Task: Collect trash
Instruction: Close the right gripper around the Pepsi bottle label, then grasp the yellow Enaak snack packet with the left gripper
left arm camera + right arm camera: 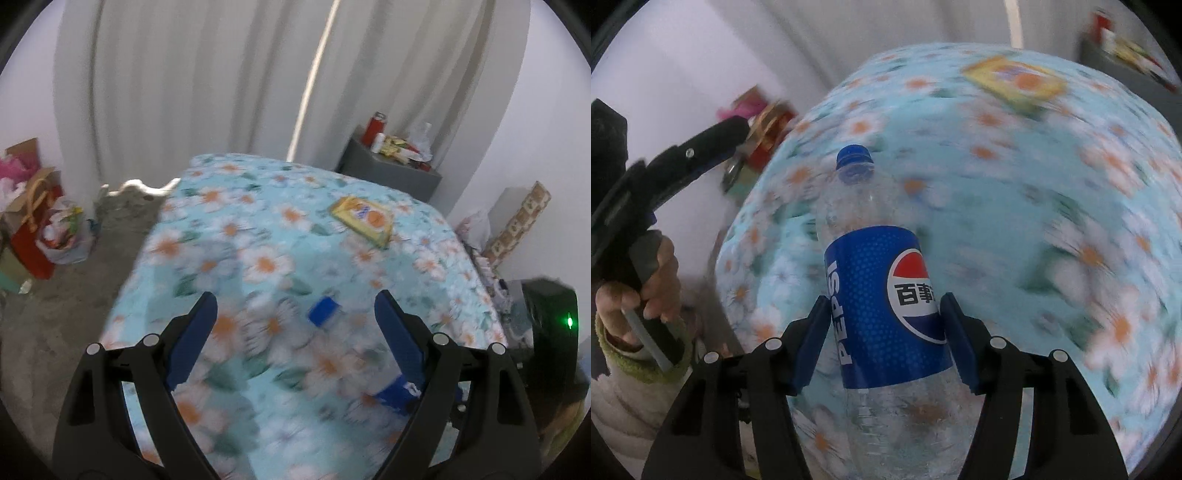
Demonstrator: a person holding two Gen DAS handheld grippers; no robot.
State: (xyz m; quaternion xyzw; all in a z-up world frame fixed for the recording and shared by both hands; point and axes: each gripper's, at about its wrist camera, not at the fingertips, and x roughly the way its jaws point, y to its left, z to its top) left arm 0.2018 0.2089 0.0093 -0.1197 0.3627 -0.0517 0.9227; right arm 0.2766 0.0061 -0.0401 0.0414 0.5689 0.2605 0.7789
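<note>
- Right claw (882, 336): its two blue-padded fingers (812, 343) press against opposite sides of an empty Pepsi bottle (882, 306), gripping it at the blue label. The bottle points away from the camera, its blue cap (855, 158) at the far end; the clear lower body runs back between the claw's black arms.
- The bottle is seen against a bed (1015, 206) covered in a light-blue spread printed with white and orange flowers. Motion blur prevents judging whether the bottle touches the spread.
- Left claw (295, 332): fingers spread wide apart, nothing between them, above the near part of the same bed (258, 229).
- In the left wrist view, the bottle's blue cap (325, 310) shows between the open fingers, and part of its blue label (397, 395) appears just beside the right-hand finger (400, 339).
- In the right wrist view, the left claw (713, 140) appears at the left edge, with the person's left hand (639, 288) wrapped around its handle.
- A flat yellow packet (364, 219) with an orange picture lies on the far part of the bed, well apart from both claws; it also shows in the right wrist view (1015, 83).
- Background, left wrist view: white curtains (221, 81) behind the bed; a grey nightstand (391, 171) at the far right corner bearing a red flask (373, 129) and assorted small items; paper bags (29, 221) and a filled plastic bag (66, 232) on the grey carpet (55, 314) to the left.
</note>
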